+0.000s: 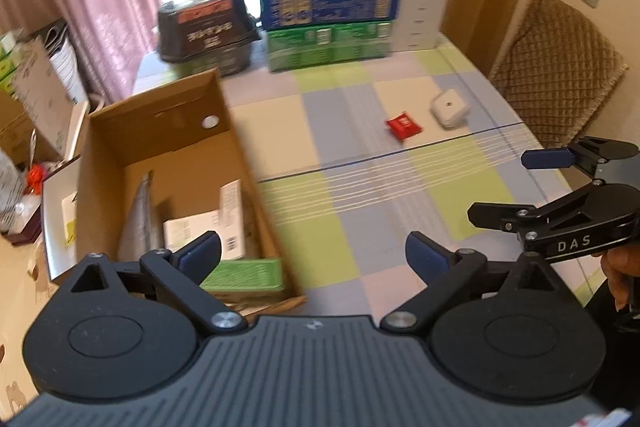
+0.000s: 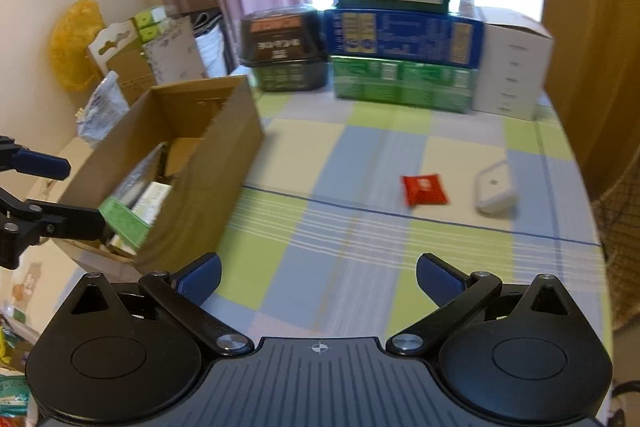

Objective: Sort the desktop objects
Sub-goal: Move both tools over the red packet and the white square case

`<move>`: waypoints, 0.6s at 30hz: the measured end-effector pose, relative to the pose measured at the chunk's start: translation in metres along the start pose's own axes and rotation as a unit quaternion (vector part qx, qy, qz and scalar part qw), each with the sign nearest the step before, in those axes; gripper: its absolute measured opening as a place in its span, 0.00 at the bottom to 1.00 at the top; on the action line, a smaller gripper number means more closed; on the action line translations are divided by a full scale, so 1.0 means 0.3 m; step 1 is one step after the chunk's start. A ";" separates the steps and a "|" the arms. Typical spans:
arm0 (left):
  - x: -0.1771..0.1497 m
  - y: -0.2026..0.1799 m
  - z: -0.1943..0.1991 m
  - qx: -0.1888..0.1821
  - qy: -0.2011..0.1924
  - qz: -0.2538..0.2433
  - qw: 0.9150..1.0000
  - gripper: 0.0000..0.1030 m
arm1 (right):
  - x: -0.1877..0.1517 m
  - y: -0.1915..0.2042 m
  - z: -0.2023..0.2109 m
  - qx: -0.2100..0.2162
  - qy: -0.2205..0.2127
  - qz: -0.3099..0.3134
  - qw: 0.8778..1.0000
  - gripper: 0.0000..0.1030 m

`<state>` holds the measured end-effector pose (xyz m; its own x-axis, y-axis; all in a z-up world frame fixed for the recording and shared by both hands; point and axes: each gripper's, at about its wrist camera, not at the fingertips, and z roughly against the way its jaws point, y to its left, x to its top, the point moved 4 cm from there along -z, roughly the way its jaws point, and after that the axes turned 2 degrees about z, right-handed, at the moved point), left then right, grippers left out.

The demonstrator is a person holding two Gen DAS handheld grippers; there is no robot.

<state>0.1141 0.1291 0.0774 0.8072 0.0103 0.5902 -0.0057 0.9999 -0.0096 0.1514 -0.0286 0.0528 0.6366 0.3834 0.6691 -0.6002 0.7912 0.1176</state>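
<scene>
A small red packet (image 1: pixel 404 125) (image 2: pixel 425 189) lies on the checked tablecloth (image 1: pixel 360 227), with a white rounded case (image 1: pixel 449 108) (image 2: pixel 495 189) just to its right. On the left stands an open cardboard box (image 1: pixel 160 131) (image 2: pixel 208 179) holding a green box (image 1: pixel 244 277) (image 2: pixel 124 223) and white cartons (image 1: pixel 232 219). My left gripper (image 1: pixel 314 253) (image 2: pixel 60 193) is open and empty, its left finger over the box's near right corner. Over the table's near part my right gripper (image 2: pixel 319 273) (image 1: pixel 516 187) is also open and holds nothing. Both are well short of the packet and case.
Stacked green, blue and white cartons (image 2: pixel 400 39) and a dark tub (image 2: pixel 280 47) line the table's far edge before a window and pink curtain. A chair with a brown quilted cover (image 1: pixel 556 67) stands at the right. Bags and boxes (image 2: pixel 120 67) clutter the left.
</scene>
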 end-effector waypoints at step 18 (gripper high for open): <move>0.033 -0.362 -0.186 -0.042 -0.027 -0.028 0.998 0.98 | -0.130 -0.395 0.108 -0.091 -0.010 -0.045 0.995 0.98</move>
<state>0.1557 0.0204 0.0393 0.7714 -0.0425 0.6349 0.0900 0.9950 -0.0427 0.1819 -0.1529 0.0366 0.6731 0.2982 0.6767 -0.4417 0.8960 0.0445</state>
